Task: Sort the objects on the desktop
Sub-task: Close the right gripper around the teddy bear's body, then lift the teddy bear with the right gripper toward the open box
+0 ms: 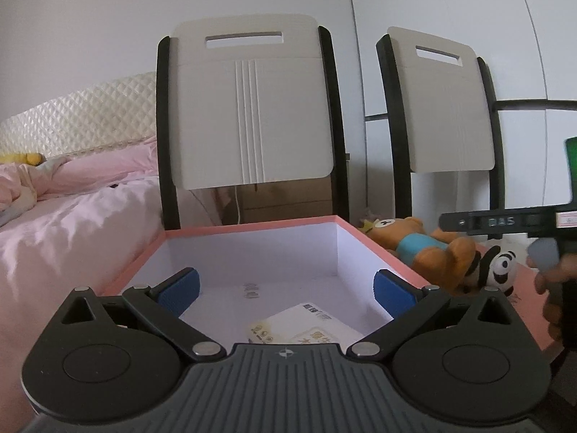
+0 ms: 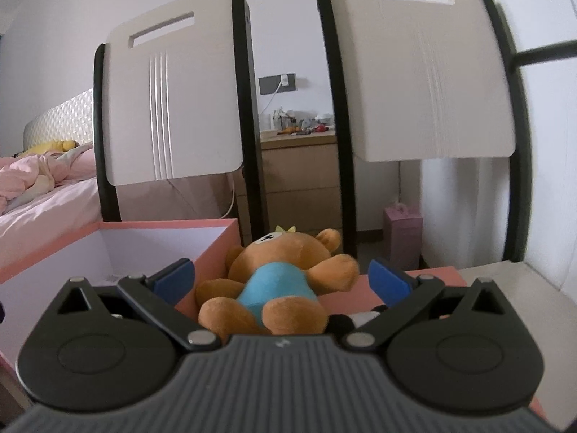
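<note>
A pink box (image 1: 252, 226) with a white inside stands open on the desk. A white packet (image 1: 306, 326) lies on its floor. My left gripper (image 1: 286, 290) is open and empty, over the box's near side, above the packet. An orange plush bear (image 2: 274, 281) in a blue shirt lies just right of the box (image 2: 212, 249); it also shows in the left wrist view (image 1: 414, 243). A black-and-white panda plush (image 1: 503, 265) lies beside the bear. My right gripper (image 2: 283, 279) is open, its fingers on either side of the bear, not closed on it.
Two white chair backs (image 1: 252, 108) (image 1: 447, 104) with black frames stand behind the desk. A bed with pink bedding (image 1: 65, 216) is at the left. A wooden drawer unit (image 2: 299, 173) stands behind the chairs. A pink mat (image 2: 425, 278) covers the desk's right part.
</note>
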